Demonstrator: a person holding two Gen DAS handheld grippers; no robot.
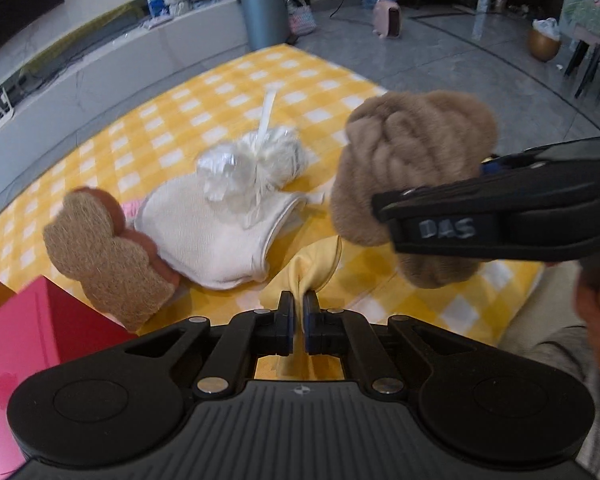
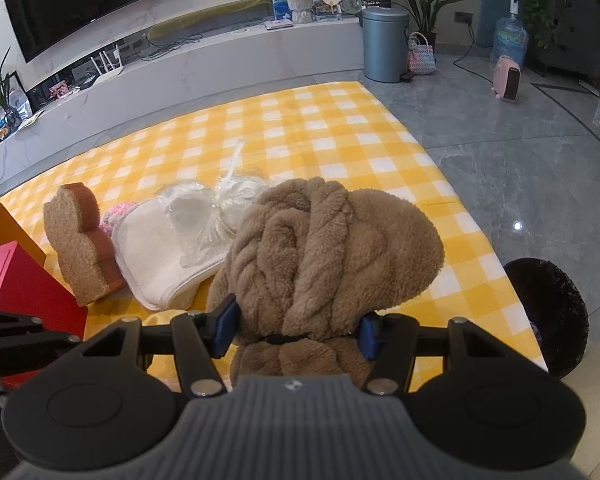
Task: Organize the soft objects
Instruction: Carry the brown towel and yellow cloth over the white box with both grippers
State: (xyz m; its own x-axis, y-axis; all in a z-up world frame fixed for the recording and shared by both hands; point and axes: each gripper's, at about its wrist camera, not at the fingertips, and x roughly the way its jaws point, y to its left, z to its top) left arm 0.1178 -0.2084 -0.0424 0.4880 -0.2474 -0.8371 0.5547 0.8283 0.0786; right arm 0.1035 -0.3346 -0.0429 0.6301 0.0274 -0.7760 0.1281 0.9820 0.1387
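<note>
At the far left a red box (image 1: 28, 332) and an orange box (image 2: 4, 228) stand open at the edge of the yellow checked blanket (image 1: 228, 92), most likely the bins these soft things are bound for; just beside them a toast-shaped plush (image 1: 100, 256) stands propped on its edge, leaning against a white folded cloth (image 1: 208, 236), with something pink (image 2: 120, 210) tucked between the two; a clear-wrapped white bundle (image 1: 252, 160) sits on the far end of that cloth, so the unsorted pile stays heaped in one spot within my reach; at centre my left gripper (image 1: 299, 312) has its jaws together on a pinch of yellow fabric (image 1: 316, 268), a thin fold that rises from the blanket into the pads, gripped narrowly because the cloth is limp and offers no firmer edge; to the right my right gripper (image 2: 296, 330) has its jaws clamped on either side of a brown knotted plush (image 2: 332, 248), pressing it in near a black band (image 2: 284, 338) around its waist, and holds it clear of the blanket, where its bulk hangs forward; I judge it is carried aloft to keep it out of the way while the left side works; further right a black round basket (image 2: 552, 320) sits on the grey floor (image 2: 520, 168) off the blanket's edge.
</note>
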